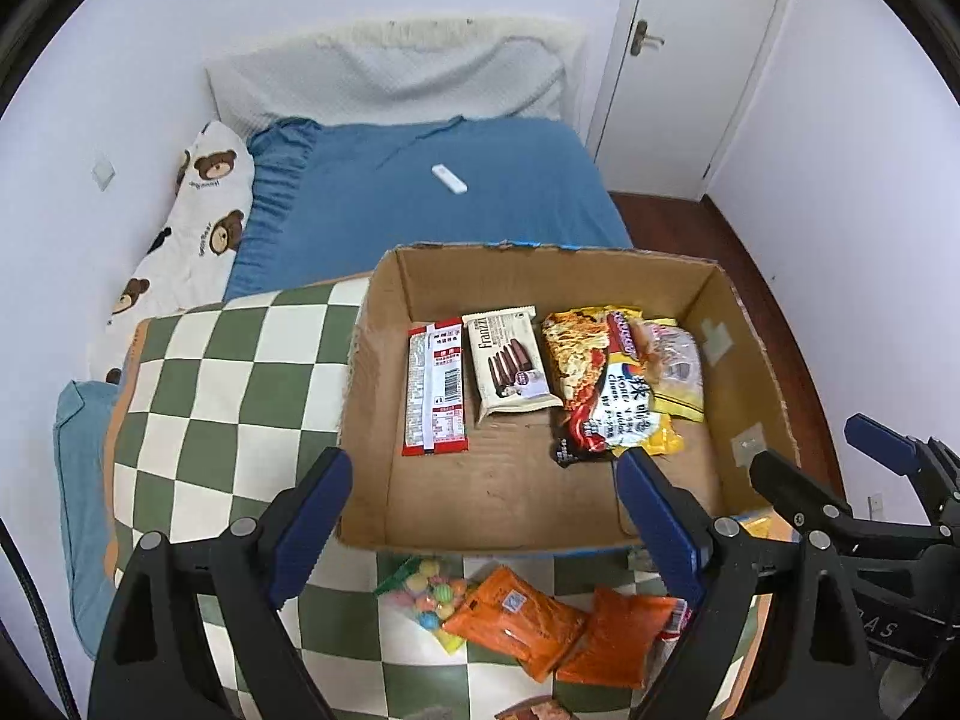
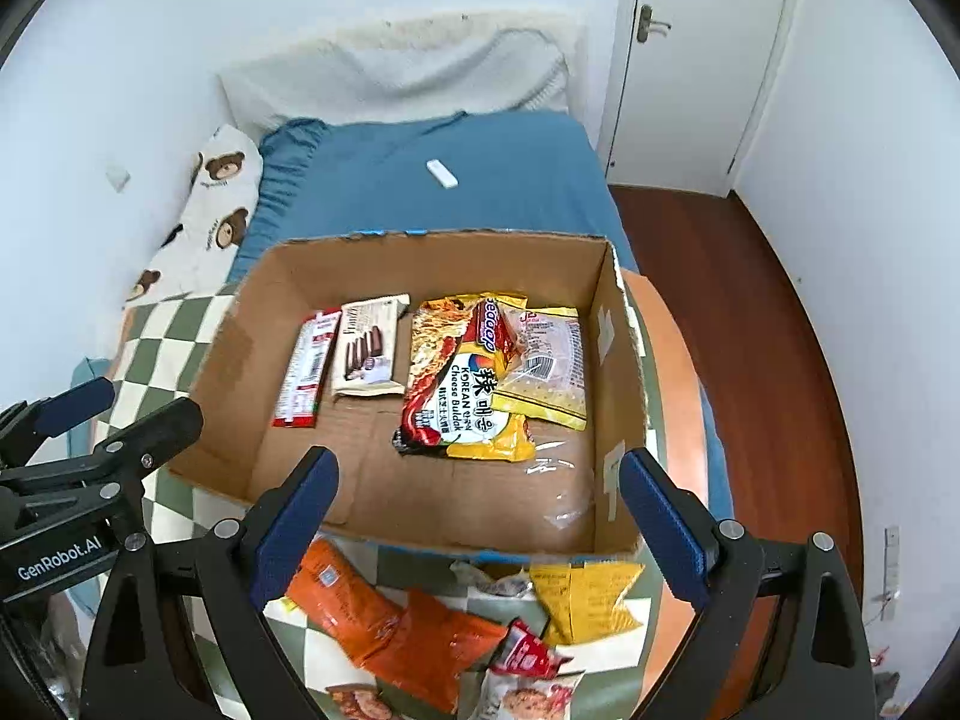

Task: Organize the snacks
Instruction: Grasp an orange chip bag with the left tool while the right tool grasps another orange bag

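Both tools, left tool (image 1: pixel 483 519) and right tool (image 2: pixel 480 516), stand spread and empty. Cardboard box (image 1: pixel 366 360) holds four packets; orange packets (image 1: pixel 516 621) lie loose at 6 o'clock. Risk: slippery overlapping wrappers may slide off the pads.

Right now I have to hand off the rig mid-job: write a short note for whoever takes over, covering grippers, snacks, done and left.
Left gripper: open, nothing held, hovering over the near edge of the cardboard box.
Right gripper: open, nothing held, beside the left one.
Done: in the box, a red-white bar pack and a Franzzi wafer pack lie side by side; the Korean noodle pack lies on other bags to their right.
Left: on the checkered blanket in front of the box, a candy bag, two orange packets, a yellow bag and a few smaller packs.
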### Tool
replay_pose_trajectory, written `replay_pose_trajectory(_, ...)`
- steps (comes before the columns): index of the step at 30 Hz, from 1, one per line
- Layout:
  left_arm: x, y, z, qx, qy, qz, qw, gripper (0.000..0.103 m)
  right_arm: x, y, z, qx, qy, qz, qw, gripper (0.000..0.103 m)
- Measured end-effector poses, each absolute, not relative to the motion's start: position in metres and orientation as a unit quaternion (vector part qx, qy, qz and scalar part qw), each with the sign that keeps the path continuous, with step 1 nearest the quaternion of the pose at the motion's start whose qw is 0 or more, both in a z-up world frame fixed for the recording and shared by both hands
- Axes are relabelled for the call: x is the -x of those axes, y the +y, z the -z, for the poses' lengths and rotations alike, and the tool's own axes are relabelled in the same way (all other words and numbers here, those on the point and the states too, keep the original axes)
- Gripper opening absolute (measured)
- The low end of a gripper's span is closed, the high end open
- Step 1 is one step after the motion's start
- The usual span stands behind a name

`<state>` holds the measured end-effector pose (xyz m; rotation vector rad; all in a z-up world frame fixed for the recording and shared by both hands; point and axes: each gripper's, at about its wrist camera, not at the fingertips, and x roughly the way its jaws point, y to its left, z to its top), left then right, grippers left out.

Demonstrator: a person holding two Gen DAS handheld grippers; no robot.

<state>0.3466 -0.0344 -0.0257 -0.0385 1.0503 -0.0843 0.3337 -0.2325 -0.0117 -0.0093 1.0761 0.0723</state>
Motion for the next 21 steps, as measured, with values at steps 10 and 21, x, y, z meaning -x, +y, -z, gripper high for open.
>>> replay_pose_trajectory(10,-0.302,-0.025,0.006,0.030,0.475,0.037,0.879,0.090,-0.281,-0.240,-0.015,-0.039,0.483,-0.044,0.874,0.097)
replay_pose_trajectory(21,-0.268,-0.034,0.105,0.065,0.592,0.035,0.803,0.090,-0.232,-0.296,0.085,-0.138,0.569,-0.024,0.810,0.067)
